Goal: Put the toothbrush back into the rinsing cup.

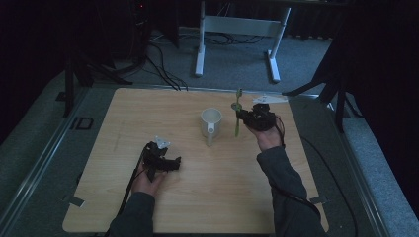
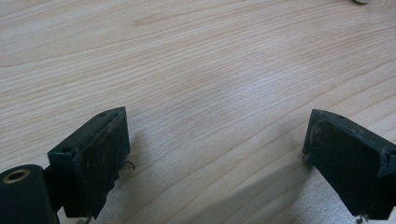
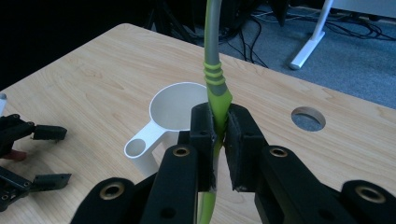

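Observation:
A white mug [image 1: 211,122] with its handle toward the near side stands in the middle of the wooden table [image 1: 148,113]. Just right of it my right gripper [image 1: 240,120] is shut on a green and grey utensil [image 1: 237,114], held roughly upright above the tabletop. In the right gripper view the jaws pinch the utensil's green handle [image 3: 219,100], with the mug [image 3: 175,109] right behind. My left gripper [image 1: 174,163] rests low at the near left, open. Its black pads [image 2: 100,154] stand wide apart over bare wood.
A round hole [image 3: 308,118] is cut in the tabletop near the far right. Beyond the table's far edge stand a white desk frame [image 1: 237,29] and black stand legs [image 1: 79,69] with cables on the grey carpet. The table's corners are rounded.

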`<action>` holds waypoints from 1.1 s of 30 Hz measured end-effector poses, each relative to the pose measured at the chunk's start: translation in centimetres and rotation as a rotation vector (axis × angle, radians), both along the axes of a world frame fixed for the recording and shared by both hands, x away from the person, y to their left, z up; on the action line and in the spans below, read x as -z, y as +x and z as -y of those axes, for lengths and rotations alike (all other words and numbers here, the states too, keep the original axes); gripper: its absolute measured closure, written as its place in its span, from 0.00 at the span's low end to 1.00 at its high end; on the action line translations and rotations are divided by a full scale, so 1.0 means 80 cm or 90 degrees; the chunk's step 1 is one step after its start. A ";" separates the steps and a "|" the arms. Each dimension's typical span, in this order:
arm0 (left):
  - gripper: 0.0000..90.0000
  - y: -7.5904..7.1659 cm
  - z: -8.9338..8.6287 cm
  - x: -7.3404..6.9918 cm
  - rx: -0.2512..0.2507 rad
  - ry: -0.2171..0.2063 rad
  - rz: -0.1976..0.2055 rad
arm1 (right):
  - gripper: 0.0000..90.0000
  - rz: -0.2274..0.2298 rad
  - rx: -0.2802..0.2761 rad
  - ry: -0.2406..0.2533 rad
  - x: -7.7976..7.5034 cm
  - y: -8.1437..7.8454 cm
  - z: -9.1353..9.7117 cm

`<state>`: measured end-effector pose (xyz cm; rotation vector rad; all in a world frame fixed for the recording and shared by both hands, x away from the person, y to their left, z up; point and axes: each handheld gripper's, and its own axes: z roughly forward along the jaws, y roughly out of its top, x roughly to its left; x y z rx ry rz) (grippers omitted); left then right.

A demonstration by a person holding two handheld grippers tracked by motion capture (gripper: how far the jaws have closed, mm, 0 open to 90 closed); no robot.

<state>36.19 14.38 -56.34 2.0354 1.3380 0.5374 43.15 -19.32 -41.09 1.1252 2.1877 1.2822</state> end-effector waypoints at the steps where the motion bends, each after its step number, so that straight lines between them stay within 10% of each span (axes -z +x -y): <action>1: 0.08 0.000 0.000 0.000 0.000 0.000 0.000 | 0.91 0.002 -0.001 -0.002 0.000 0.000 -0.001; 33: 0.08 0.000 0.000 0.000 0.000 0.000 0.000 | 0.91 0.016 -0.016 0.064 0.003 0.001 -0.012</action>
